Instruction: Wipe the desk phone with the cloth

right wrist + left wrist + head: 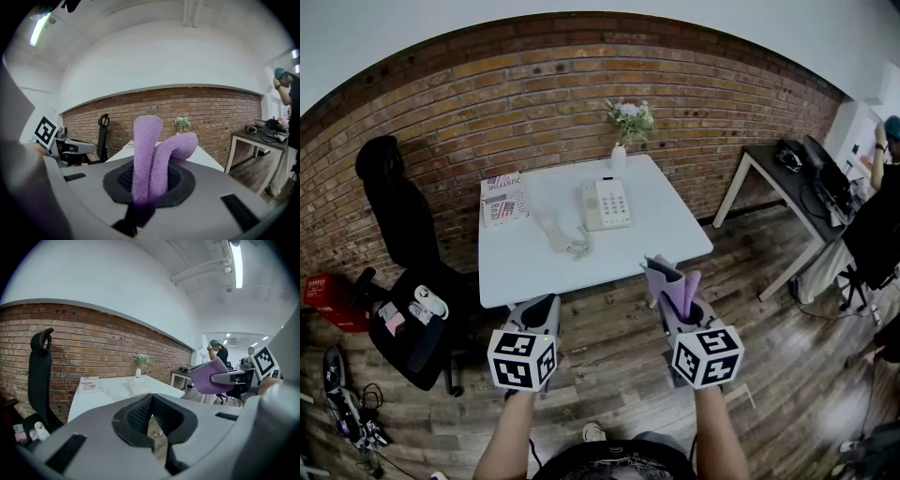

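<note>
The cream desk phone (607, 203) sits on the white table (666, 246), its handset (551, 230) lying off the cradle to the left on its coiled cord. Both grippers hang over the floor, in front of the table's near edge. My right gripper (667, 281) is shut on a folded purple cloth (684, 292), which sticks up out of the jaws (150, 150). My left gripper (540, 317) is shut with nothing in it; its closed jaws fill the left gripper view (154, 427), where the phone (138, 385) and the cloth (213, 376) show beyond.
A white vase of flowers (621, 141) and a printed box (503, 199) stand on the table by the brick wall. A black office chair (403, 272) is left of the table. A dark desk (792, 183) and a person (886, 159) are at the right.
</note>
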The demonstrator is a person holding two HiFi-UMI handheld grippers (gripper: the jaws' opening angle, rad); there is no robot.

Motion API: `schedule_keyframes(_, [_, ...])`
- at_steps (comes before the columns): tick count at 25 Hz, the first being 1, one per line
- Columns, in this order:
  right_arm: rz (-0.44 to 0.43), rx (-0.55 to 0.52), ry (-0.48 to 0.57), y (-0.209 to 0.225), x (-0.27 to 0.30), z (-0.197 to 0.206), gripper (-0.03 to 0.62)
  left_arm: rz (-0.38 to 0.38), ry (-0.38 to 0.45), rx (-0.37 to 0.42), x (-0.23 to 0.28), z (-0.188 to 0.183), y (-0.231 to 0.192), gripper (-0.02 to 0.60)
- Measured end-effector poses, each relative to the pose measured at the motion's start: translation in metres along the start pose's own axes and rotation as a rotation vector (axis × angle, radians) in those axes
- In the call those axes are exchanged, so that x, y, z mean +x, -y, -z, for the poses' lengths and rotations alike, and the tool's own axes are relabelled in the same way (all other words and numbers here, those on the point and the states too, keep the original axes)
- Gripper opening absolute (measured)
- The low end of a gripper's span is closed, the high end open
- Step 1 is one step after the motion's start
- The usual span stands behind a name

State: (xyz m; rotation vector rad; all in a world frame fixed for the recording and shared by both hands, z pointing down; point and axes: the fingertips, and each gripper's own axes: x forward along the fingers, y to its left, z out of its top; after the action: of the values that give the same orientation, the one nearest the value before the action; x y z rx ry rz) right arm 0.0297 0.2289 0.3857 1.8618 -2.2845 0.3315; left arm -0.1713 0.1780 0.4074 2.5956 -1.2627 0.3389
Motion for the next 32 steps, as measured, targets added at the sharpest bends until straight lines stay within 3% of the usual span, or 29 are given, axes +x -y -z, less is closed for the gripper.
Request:
schedule_keyframes(15, [-0.003, 0.013, 0.002, 0.023, 0.026, 0.002, 0.046, 0.020, -0.017, 0.019, 0.040, -0.003, 0.002, 0.005])
schedule_keyframes(27, [-0.069, 0.024, -0.017, 0.096, 0.110, -0.012, 0.046, -0.023, -0.047, 0.000, 0.144, -0.027, -0.006, 0.005])
schedule_keyframes(32, [-0.120, 0.024, -0.032, 0.132, 0.150, -0.026, 0.046, -0.075, -0.054, -0.014, 0.187, -0.046, -0.010, 0.005])
